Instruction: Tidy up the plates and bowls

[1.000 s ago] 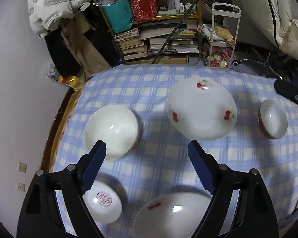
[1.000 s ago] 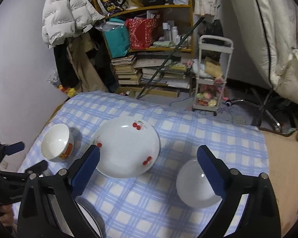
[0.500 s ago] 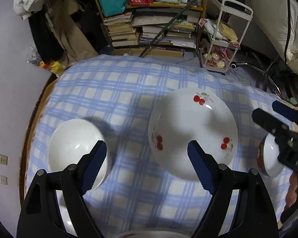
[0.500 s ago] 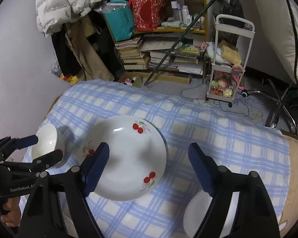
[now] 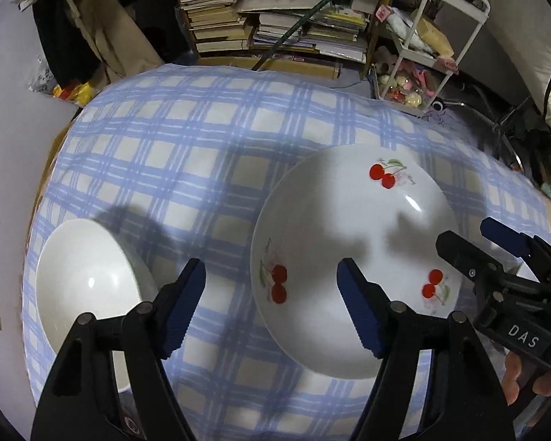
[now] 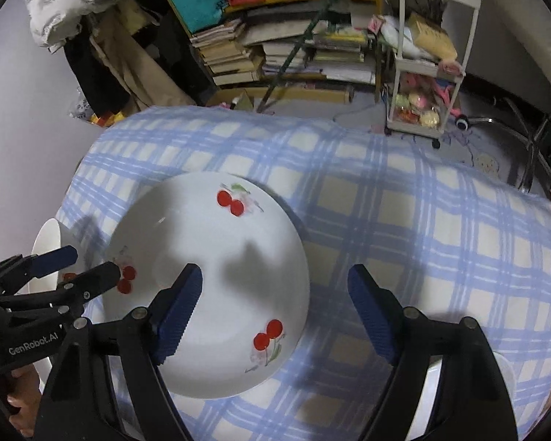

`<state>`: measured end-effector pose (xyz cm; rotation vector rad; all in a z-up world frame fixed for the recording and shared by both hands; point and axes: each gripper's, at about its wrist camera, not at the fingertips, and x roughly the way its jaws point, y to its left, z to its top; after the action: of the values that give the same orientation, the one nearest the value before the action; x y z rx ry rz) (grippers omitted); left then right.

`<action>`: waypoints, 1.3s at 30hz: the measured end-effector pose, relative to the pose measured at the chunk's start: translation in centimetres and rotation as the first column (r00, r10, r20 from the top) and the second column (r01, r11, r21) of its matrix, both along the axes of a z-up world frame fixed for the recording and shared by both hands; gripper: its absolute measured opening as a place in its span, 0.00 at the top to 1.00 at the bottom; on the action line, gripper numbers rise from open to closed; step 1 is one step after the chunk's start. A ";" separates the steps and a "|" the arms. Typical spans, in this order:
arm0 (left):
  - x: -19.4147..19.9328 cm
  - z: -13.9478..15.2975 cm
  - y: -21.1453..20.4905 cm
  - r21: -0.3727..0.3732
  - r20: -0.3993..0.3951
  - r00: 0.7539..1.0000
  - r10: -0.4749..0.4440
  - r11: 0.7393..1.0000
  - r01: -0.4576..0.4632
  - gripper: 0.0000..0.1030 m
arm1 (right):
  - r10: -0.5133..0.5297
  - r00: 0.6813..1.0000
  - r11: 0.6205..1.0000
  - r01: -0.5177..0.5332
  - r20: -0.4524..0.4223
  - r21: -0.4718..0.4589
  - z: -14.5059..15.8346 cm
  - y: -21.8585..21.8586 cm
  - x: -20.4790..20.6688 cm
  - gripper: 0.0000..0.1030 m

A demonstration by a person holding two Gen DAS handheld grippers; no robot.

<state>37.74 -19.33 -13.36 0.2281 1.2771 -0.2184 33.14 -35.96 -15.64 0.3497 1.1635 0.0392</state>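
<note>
A large white cherry plate [image 5: 352,257] lies on the blue checked tablecloth [image 5: 187,154]; it also shows in the right wrist view [image 6: 209,286]. My left gripper [image 5: 272,308] is open and empty, its jaws straddling the plate's left rim from above. A white bowl [image 5: 88,286] sits to its left. My right gripper [image 6: 275,316] is open and empty, straddling the plate's right rim. It shows at the right of the left wrist view [image 5: 496,250]. The left gripper [image 6: 77,268] shows at the plate's left in the right wrist view, with the bowl [image 6: 47,246] behind it.
A white bowl edge [image 6: 503,375] peeks out behind my right finger at lower right. Beyond the table's far edge stand a cluttered bookshelf [image 5: 275,11] and a white trolley [image 6: 426,73]. A wall [image 5: 3,110] runs close along the left.
Both grippers have moved forward and down toward the cherry plate, which now looks much larger. The near plate and small bowls have dropped out of view. Both stay open.
</note>
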 end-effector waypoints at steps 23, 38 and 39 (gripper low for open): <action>0.1 -2.9 0.7 -0.007 -0.091 0.994 -0.053 0.999 0.052 0.75 | 0.035 0.996 0.999 -0.032 -0.077 0.038 -2.3 -0.5 -0.4 0.85; -4.9 4.1 3.5 -0.081 0.058 0.997 -0.059 0.995 0.063 0.75 | 0.030 0.999 0.997 -0.031 0.011 0.074 3.5 0.8 -4.1 0.86; -5.3 4.4 3.8 -0.083 0.065 0.996 -0.061 0.994 0.067 0.75 | 0.030 0.999 0.996 -0.031 0.019 0.079 4.0 1.0 -4.6 0.86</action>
<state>32.45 -15.55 -8.92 0.2018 1.1968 -0.3177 28.59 -34.94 -11.60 0.4012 1.1520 0.1153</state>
